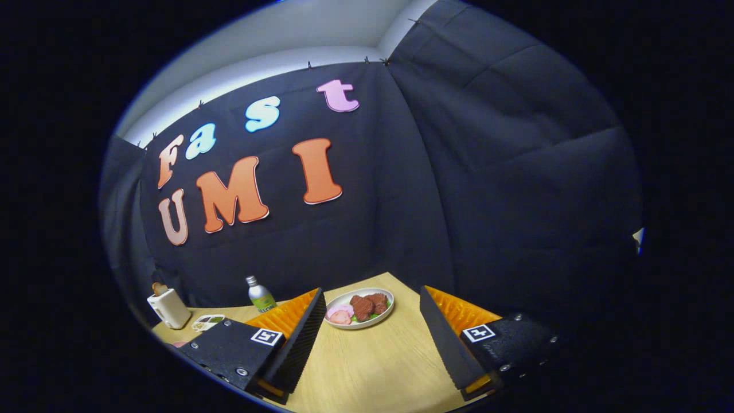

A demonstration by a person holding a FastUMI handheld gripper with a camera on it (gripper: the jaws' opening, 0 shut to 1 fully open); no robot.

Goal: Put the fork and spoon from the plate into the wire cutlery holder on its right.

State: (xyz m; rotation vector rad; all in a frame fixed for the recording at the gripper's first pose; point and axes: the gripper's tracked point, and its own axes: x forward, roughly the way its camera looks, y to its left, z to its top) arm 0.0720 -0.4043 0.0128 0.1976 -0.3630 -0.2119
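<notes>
1. Beyond the jaws [373,332], a white plate [344,326] sits on the light wooden table [367,373], close to the black cloth wall.
2. On the plate lie brown chunks of food [368,305], a pink slice [339,314] toward the side of the left finger, and a bit of green under the brown pieces.
3. Whether a fork or spoon lies on the plate cannot be told; none can be made out, and no wire holder can be picked out beside it.
4. The jaws stand spread wide with bare table between them, gripping nothing; the plate lies just ahead of the gap, nearer the left finger.
5. Left of the plate, past the left finger, stands a small bottle [260,295] with a green label.
6. Farther left of the plate sit a flat small tray [207,322] and a cream-coloured toaster-like box [168,307] with something brown at its top.
</notes>
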